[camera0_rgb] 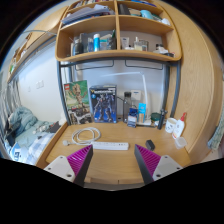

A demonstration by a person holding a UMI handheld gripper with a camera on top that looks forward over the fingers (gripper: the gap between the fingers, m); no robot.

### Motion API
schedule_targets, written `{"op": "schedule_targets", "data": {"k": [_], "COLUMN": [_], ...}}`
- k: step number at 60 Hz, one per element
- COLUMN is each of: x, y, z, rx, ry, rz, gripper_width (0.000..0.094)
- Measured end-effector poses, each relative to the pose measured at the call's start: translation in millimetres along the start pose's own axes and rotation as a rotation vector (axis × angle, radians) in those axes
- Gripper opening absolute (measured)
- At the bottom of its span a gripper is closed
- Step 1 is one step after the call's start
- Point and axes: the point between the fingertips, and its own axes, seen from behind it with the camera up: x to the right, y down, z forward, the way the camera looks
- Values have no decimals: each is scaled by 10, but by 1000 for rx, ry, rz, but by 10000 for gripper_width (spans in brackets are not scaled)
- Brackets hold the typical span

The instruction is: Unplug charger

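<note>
Claw (114,163) spread wide, nothing held. Power strip (111,146) just ahead on surface (112,132); cable (85,133) coiled beyond, toward left edge.

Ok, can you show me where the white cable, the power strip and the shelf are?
white cable (86,133), gripper view, on the coiled loop lying on the desk.
power strip (111,146), gripper view, on the middle of its long white top.
shelf (118,55), gripper view, on its wooden bottom board's front edge.

- You can't pick out a charger or socket on the desk (112,135); the items along its back edge are too small.
- The shelf (115,38) contents read only as small shapes.
- The posters (90,102) carry print too fine to read.
</note>
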Motion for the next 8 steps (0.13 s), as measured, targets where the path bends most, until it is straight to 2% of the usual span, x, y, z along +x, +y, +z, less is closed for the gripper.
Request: {"op": "schedule_targets", "data": {"k": [8], "x": [-48], "y": [46], "z": [-17], "rx": [-2], "ry": [-8], "rz": [15], "gripper_width": [848]}}
